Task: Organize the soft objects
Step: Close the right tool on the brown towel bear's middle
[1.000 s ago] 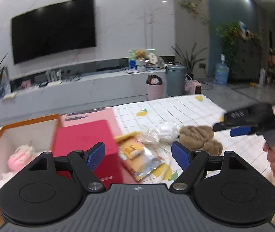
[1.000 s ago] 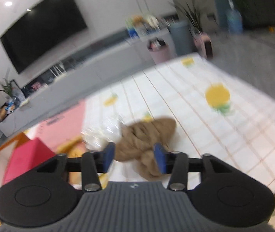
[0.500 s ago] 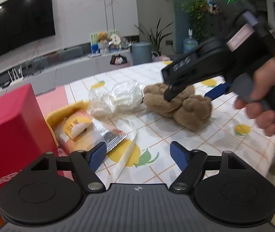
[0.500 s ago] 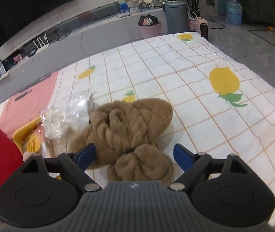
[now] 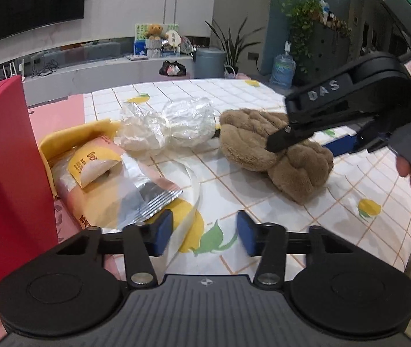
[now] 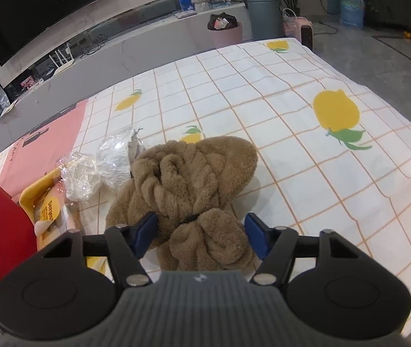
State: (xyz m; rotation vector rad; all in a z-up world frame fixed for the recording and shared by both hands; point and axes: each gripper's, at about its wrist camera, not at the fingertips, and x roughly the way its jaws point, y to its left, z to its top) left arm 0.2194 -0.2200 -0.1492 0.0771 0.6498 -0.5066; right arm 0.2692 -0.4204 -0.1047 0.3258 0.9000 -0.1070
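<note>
A brown fluffy braided soft toy (image 6: 193, 185) lies on the lemon-print tablecloth (image 6: 277, 121); it also shows in the left wrist view (image 5: 274, 150). My right gripper (image 6: 202, 232) is open with its blue fingers on either side of the toy's near lobe, down at the cloth; in the left wrist view it comes in from the right (image 5: 315, 141). My left gripper (image 5: 204, 232) is open and empty, low over the cloth in front of a snack packet (image 5: 110, 185).
A red box (image 5: 5, 179) stands at the left. Crumpled clear plastic wrap (image 5: 167, 125) lies behind the snack packet, next to a yellow wrapper (image 5: 75, 133). A pink mat (image 6: 46, 144) covers the table's far left. The table's right edge (image 6: 407, 133) drops to the floor.
My right gripper has come down around the brown toy's near lobe and narrowed somewhat. My left gripper has narrowed and moved closer to the snack packet.
</note>
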